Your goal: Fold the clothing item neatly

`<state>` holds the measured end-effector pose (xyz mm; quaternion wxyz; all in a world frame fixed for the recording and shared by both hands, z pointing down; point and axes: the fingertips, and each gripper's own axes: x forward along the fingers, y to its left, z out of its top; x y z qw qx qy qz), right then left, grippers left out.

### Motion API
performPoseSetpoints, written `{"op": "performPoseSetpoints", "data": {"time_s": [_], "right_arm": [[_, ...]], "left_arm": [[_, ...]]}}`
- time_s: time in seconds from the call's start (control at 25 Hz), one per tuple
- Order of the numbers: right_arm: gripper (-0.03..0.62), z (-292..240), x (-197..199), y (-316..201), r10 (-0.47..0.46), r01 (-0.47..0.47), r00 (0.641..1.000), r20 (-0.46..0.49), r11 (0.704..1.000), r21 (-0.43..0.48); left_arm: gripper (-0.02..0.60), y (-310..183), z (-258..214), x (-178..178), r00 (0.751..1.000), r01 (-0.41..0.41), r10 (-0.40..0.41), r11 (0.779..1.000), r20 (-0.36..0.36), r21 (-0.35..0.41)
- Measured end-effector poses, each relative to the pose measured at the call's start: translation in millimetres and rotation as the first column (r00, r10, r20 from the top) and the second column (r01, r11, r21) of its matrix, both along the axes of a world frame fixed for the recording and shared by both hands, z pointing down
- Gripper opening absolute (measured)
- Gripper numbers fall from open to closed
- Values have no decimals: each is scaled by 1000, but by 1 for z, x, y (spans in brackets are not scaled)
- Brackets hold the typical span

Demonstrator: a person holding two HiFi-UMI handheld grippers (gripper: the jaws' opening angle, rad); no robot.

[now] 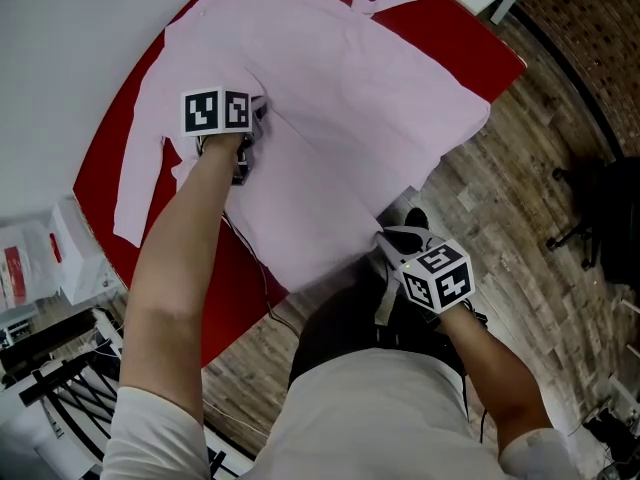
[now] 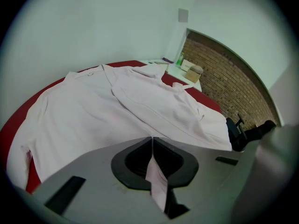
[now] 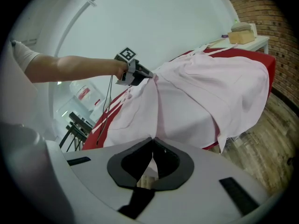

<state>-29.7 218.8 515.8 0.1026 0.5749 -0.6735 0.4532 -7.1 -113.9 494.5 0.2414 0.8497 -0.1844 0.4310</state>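
Here, the left gripper (image 1: pixel 244 156) and the right gripper (image 1: pixel 388 240) are each clamping the pink shirt (image 1: pixel 340 118), which is lying across the red table (image 1: pixel 490 48) at upper centre. Both should probably be lifting evenly, holding the cloth taut.

T-shirt (image 1: pixel 380 418): white, short sleeves.
Left gripper (image 2: pixel 152 140): grey shell, black jaws, cube (image 1: pixel 215 111) of black-and-white square markers.
Right gripper (image 3: pixel 152 141): same grey shell, black jaws, marker cube (image 1: pixel 438 275).
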Motion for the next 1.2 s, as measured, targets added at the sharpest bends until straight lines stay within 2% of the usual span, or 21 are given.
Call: {"op": "performPoseSetpoints", "data": {"time_s": [0.4, 0.8, 1.0, 1.04, 1.12, 1.2], "right_arm": [[20, 12, 36, 5, 30, -30, 1000, -1, 999, -42], [20, 23, 52, 3, 42, -43, 999, -11, 997, -56], [20, 33, 55, 3, 49, -51, 998, -33, 997, -62], [21, 35, 57, 3, 54, -57, 997, -49, 996, -63], [21, 41, 64, 5, 73, -79, 994, -76, 994, -71], [23, 47, 72, 8, 97, -105, 992, -85, 991, -86]], "left_arm": [[15, -1, 11, 17, 999, 34, -34, 999, 18, 3], [15, -4, 19, 23, 996, 80, -81, 996, 31, 29], [19, -1, 24, 25, 996, 81, -81, 997, 23, 1], [26, 0, 24, 26, 997, 79, -79, 997, 15, -6], [100, 1, 22, 29, 998, 69, -69, 997, -5, -18], [127, 3, 20, 30, 998, 56, -56, 998, -19, -28]]}}
